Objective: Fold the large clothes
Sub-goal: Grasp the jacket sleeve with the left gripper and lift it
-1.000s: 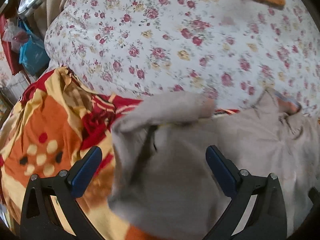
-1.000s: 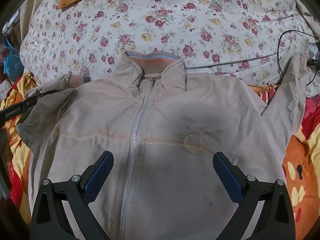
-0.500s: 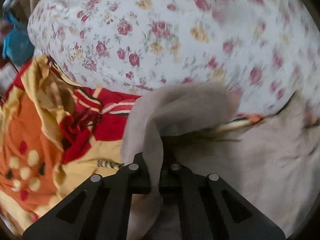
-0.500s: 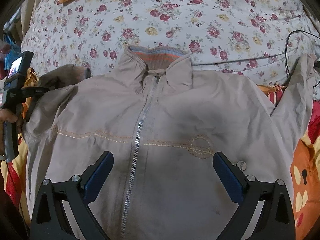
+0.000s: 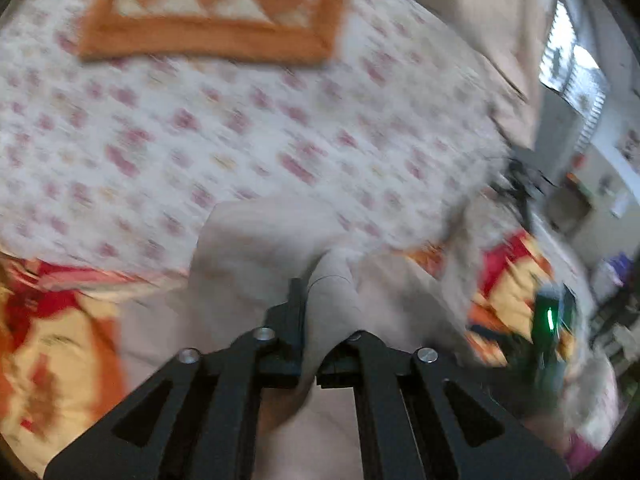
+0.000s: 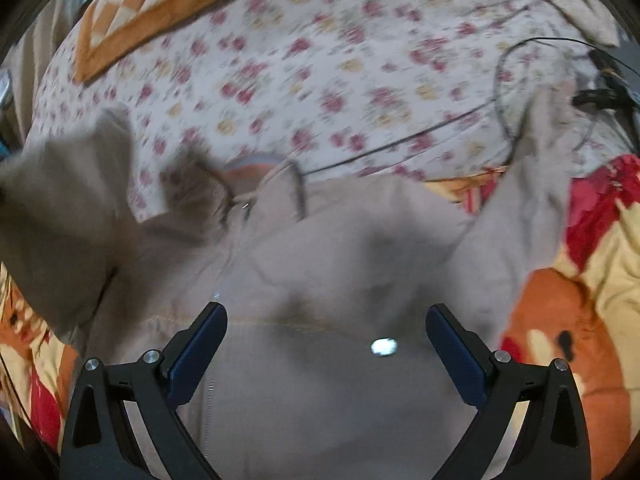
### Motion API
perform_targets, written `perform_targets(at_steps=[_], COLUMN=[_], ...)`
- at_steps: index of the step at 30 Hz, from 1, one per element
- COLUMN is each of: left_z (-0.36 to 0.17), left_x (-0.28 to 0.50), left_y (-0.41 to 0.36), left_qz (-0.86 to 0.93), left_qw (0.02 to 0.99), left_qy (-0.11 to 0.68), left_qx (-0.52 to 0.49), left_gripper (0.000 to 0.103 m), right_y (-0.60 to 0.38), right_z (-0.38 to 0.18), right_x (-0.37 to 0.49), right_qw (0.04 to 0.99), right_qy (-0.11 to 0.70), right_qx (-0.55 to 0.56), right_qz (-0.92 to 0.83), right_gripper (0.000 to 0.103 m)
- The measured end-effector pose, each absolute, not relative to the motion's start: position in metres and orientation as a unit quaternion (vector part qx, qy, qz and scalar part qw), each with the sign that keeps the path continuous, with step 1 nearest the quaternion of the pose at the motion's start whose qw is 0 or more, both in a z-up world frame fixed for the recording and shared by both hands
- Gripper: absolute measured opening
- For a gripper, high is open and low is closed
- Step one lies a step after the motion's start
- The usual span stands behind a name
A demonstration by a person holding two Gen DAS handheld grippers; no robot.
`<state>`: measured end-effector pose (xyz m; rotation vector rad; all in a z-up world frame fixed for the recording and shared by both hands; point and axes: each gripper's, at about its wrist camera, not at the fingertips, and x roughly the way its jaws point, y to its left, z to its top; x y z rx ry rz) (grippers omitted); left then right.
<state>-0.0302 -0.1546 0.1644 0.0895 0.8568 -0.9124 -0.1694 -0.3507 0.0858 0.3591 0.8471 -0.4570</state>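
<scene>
The left claw (image 5: 310, 304), clamped on the beige zip-front cloth jacket's (image 6: 340, 360) sleeve (image 5: 260, 240), is folding it inward; next, lay it across the chest while the right claw (image 6: 326, 344) stands apart.

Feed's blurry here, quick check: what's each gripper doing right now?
Left gripper: closed on the beige jacket's sleeve, lifted off the bed.
Right gripper: open, holding nothing, above the jacket front.
</scene>
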Motion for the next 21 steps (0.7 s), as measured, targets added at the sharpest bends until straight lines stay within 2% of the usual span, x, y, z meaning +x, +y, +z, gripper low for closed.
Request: perform_targets(at_steps=[2,3,6,10,16,21], left_z=[0.137,0.115,0.082,0.079,0.05,0.035], left_x=[-0.049,-0.058,-0.069,-0.077,-0.057,-0.038], left_y=[-0.167,-0.171,-0.155,-0.108,-0.058,-0.036], left_qz=[-0.422,-0.41,-0.383,-0.36,-0.222,-0.194], left_qw=[0.798,0.79,0.787,0.8,0.83,0.832], left_qy=[0.423,0.444,0.467,0.466,0.478,0.503], left_qx=[0.08,0.106,0.125,0.117,0.182,0.13], left_gripper=[0.042,0.069,0.071,0.071,0.071,0.071], right_y=[-0.364,-0.372,-0.382,-0.38,-0.364,-0.331], right_z=[0.091,0.093,0.089,0.076,0.066,0.088], right_x=[-0.181,-0.186,-0.196,-0.196,-0.173,-0.182], right_qw=[0.868,0.867,0.856,0.85,0.847,0.865], right_qy=[0.398,0.394,0.402,0.434,0.443,0.435], right_qx=[0.184,0.195,0.216,0.214,0.262,0.226], right_qz=[-0.232,-0.235,-0.242,-0.21,-0.134,-0.108], right_gripper=[0.1,0.1,0.1,0.1,0.1,0.101])
